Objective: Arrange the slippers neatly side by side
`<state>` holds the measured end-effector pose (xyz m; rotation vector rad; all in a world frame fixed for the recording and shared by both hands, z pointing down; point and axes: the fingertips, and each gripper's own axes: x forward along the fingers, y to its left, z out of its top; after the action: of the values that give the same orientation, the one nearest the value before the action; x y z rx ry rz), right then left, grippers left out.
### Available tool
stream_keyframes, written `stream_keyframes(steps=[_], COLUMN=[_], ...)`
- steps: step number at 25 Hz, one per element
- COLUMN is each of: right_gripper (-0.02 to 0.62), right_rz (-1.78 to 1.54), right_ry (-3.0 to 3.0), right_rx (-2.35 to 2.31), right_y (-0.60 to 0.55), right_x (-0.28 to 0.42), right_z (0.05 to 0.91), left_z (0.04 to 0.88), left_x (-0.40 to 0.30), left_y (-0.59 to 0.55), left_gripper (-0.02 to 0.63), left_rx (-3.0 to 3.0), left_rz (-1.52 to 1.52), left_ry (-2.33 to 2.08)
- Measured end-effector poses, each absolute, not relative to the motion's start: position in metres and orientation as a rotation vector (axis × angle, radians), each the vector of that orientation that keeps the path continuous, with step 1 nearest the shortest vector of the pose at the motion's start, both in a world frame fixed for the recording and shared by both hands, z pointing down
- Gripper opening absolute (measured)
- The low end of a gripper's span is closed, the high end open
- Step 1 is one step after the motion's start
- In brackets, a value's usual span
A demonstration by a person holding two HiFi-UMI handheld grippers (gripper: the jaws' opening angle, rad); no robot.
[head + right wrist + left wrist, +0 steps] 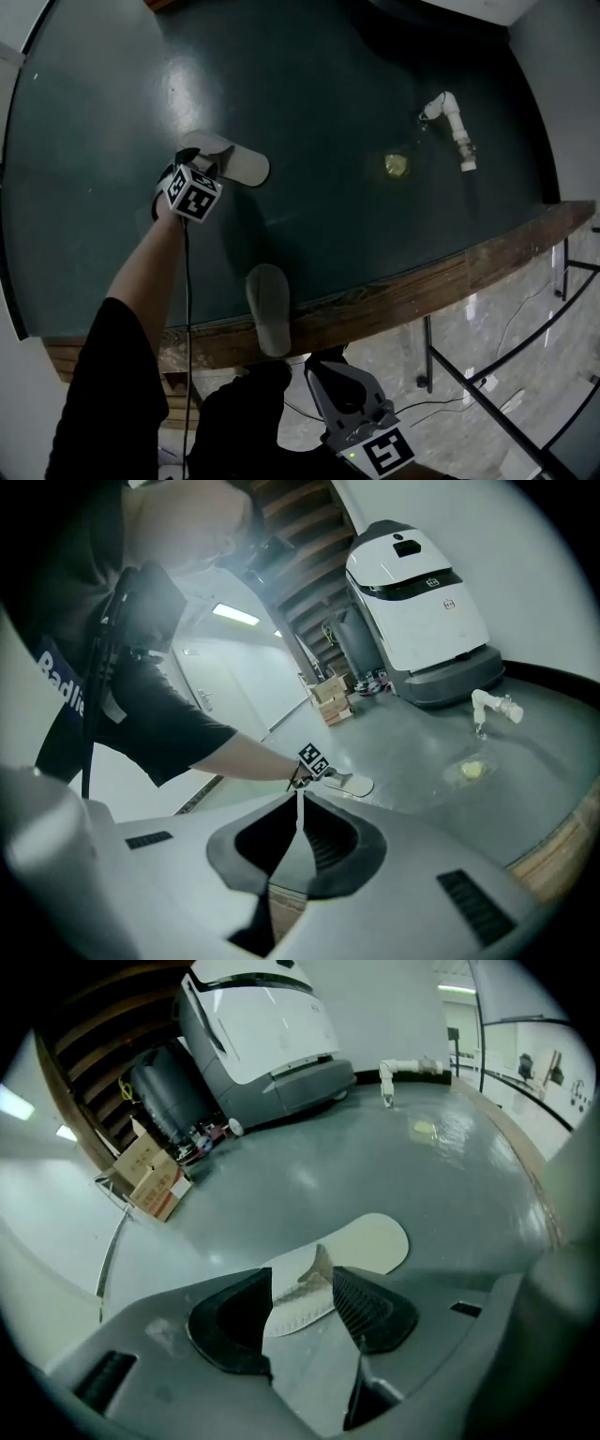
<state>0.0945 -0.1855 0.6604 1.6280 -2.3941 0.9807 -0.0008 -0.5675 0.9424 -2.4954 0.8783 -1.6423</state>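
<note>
Left gripper (200, 161) is positioned over one end of the far slipper (240, 164), which lies flat on the dark green platform (356, 84). The near slipper (269, 309) lies well apart, overhanging the platform's wooden edge (422, 281). Right gripper (330, 372) is held low, off the platform. A white pipe fitting (454, 124) lies far right.

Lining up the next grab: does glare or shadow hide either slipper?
Head view: dim, but the far slipper and near slipper both show, floor sheen clear of them. Left gripper view: fisheye-bent, far slipper sharp. Right gripper view: far slipper small but lit.
</note>
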Motion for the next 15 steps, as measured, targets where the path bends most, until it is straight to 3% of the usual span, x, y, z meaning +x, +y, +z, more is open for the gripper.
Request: stream_keyframes(steps=[13, 14, 15], right_gripper=[0.0, 0.0, 0.0], right_rz=[0.973, 0.973, 0.972], right_ry=[-2.407, -2.408, -2.409], right_rx=[1.643, 1.644, 1.645], right_y=[-0.186, -0.186, -0.186], right_x=[0.084, 0.084, 0.083], right_z=[0.657, 0.657, 0.657], left_z=[1.008, 1.01, 1.01], left_x=[-0.015, -0.015, -0.016], left_y=[-0.6, -0.601, -0.601], left_gripper=[0.176, 0.16, 0.093], left_rx=[-2.157, -2.138, -2.114], left_rz=[-1.749, -1.749, -1.745], left_ry=[0.607, 0.596, 0.587])
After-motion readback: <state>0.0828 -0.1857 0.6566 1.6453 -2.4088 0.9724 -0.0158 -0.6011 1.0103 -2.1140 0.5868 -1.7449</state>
